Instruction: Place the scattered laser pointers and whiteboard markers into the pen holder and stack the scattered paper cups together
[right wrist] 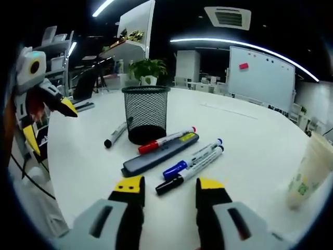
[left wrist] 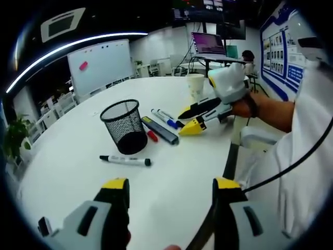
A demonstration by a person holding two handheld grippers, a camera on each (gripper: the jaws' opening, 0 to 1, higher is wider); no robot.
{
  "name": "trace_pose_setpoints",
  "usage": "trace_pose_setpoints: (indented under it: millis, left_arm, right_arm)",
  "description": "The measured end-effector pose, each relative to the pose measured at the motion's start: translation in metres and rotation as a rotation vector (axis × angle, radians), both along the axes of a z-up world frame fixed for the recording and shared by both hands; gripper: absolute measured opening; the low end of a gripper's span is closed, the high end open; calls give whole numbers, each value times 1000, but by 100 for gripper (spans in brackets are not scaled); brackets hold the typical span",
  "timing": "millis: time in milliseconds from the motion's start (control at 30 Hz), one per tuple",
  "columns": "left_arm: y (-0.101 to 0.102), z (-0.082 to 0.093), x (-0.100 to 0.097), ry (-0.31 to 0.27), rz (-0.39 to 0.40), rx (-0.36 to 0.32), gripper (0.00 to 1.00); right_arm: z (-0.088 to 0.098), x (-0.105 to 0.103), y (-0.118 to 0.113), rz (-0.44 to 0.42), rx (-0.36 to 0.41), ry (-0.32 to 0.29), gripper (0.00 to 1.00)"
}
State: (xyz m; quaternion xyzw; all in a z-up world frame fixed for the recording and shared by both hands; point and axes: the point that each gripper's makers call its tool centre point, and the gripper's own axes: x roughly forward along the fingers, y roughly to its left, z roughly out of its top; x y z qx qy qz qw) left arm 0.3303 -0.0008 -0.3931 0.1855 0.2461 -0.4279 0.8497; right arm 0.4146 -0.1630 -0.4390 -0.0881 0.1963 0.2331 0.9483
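Note:
A black mesh pen holder [left wrist: 125, 125] [right wrist: 146, 112] stands upright on the white table [left wrist: 171, 172]. Beside it lie a red marker [left wrist: 151, 135] [right wrist: 166, 139] and a long grey laser pointer [left wrist: 160, 130] [right wrist: 158, 154]. A blue marker [left wrist: 167, 119] [right wrist: 191, 159] and a black marker [right wrist: 190, 169] lie next to those. Another black marker [left wrist: 125, 160] [right wrist: 115, 134] lies on the holder's other side. A paper cup [left wrist: 195, 86] [right wrist: 310, 169] stands apart. My left gripper [left wrist: 170, 185] [right wrist: 49, 125] is open and empty. My right gripper [right wrist: 170, 185] [left wrist: 184, 122] is open just short of the blue and black markers.
A person's hand [left wrist: 244, 107] and white sleeve [left wrist: 307, 130] hold the right gripper at the table's edge. Beyond the table stand a whiteboard [left wrist: 101, 65] [right wrist: 260, 75], a potted plant [right wrist: 148, 70] and desks. A cable [left wrist: 291, 166] hangs near the sleeve.

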Motion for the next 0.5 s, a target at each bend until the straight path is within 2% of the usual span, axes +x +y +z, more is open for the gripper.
trace_pose_setpoints:
  millis: [500]
  left_arm:
    - [0,0,0,1,3,-1,65]
  right_arm:
    - [-1,0,-4,-43,38,16,36]
